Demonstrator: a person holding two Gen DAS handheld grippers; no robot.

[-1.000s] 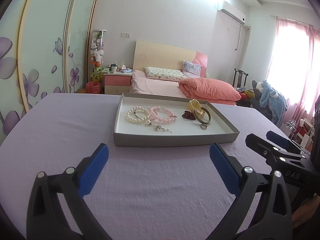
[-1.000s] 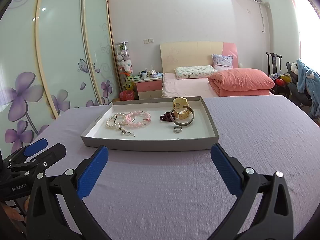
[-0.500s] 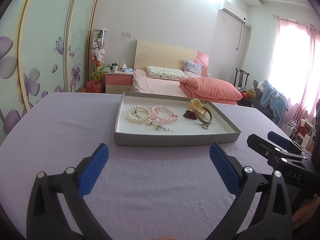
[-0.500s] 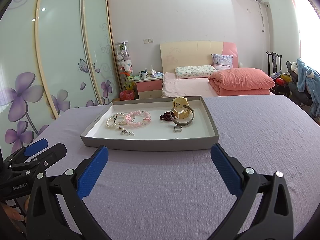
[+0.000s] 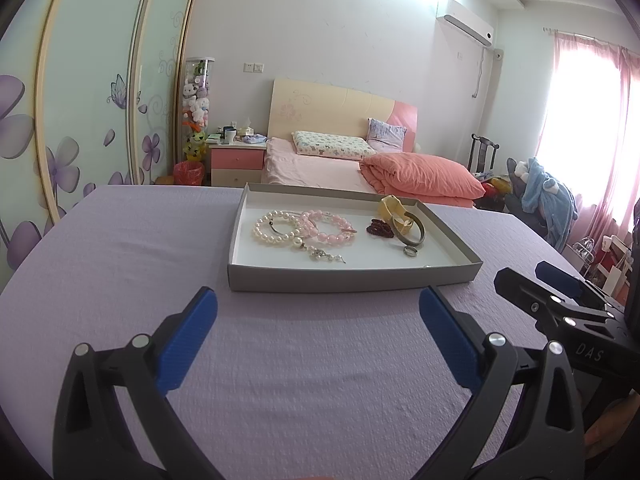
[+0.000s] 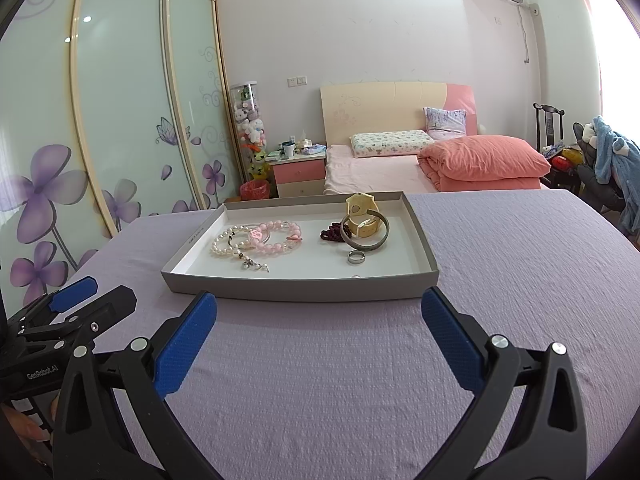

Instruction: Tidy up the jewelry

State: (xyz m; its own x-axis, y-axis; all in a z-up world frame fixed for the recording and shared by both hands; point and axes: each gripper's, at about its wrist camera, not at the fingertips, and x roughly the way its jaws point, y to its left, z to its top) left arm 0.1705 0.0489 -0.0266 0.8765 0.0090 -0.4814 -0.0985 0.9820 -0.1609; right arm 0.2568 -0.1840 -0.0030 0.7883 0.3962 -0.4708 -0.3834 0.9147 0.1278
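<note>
My left claw [image 5: 318, 344]: arms run off the bottom edge of its own view, hand not visible. From the right wrist view only its tip shows at the left edge, rest cut off. Same for my right claw [image 6: 319, 346]: arms clipped at the bottom, and in the left wrist view only part of it pokes in from the right edge.

Tray [image 5: 352, 280]: near wall hides the floor strip just behind it; a small shiny thing [image 6: 355, 277] peeks over the wall, too small to identify.

Dark red beads [image 6: 330, 235] partly covered by the grey bangle [image 6: 366, 242]. Charm [image 5: 326, 256] on the pearl bracelet [image 5: 276, 232] too small to make out.

Bench [image 6: 520, 280] edges cut by the fisheye rim.
</note>
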